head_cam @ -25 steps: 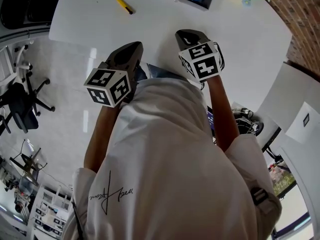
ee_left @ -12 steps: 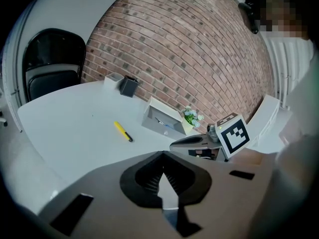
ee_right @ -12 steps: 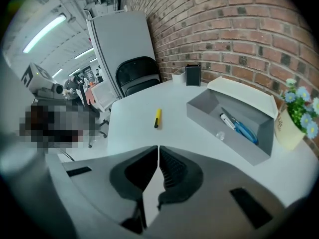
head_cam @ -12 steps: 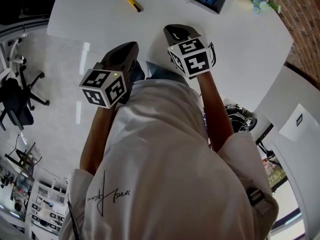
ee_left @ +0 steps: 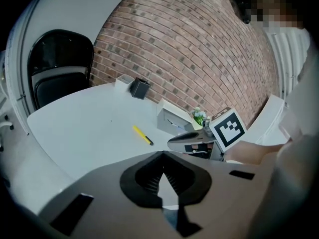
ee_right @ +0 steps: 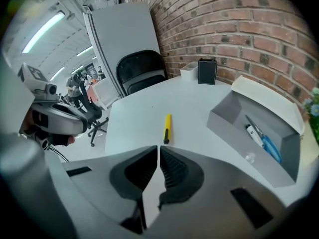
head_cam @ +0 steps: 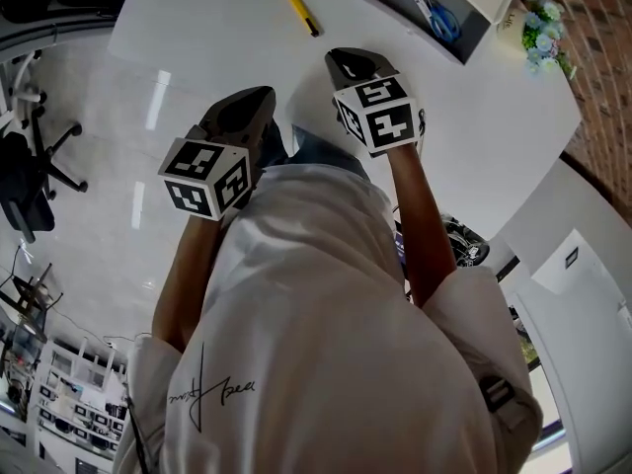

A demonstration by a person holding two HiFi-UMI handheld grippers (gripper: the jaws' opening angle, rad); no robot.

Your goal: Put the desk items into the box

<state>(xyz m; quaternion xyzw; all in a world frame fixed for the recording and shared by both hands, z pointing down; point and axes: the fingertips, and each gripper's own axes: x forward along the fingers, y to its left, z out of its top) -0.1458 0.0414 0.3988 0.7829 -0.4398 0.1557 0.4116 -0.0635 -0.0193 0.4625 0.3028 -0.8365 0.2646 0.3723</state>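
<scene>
The yellow cutter (head_cam: 303, 13), or possibly a marker, since it showed too small to be sure, lay flat on the white table (head_cam: 217, 28), outside the open grey box (head_cam: 415, 30) and well apart from it. The box held blue-handled scissors (ee_right: 266, 143) and a white pen-like item (ee_right: 253, 133). In the head view the right gripper (head_cam: 341, 59) had the cutter at its 11 o'clock and the box at its 2 o'clock, and its jaws were pinched together on nothing, while the left gripper (head_cam: 259, 95) hung at its 8 o'clock, beyond the table's edge, likewise closed and empty.
</scene>
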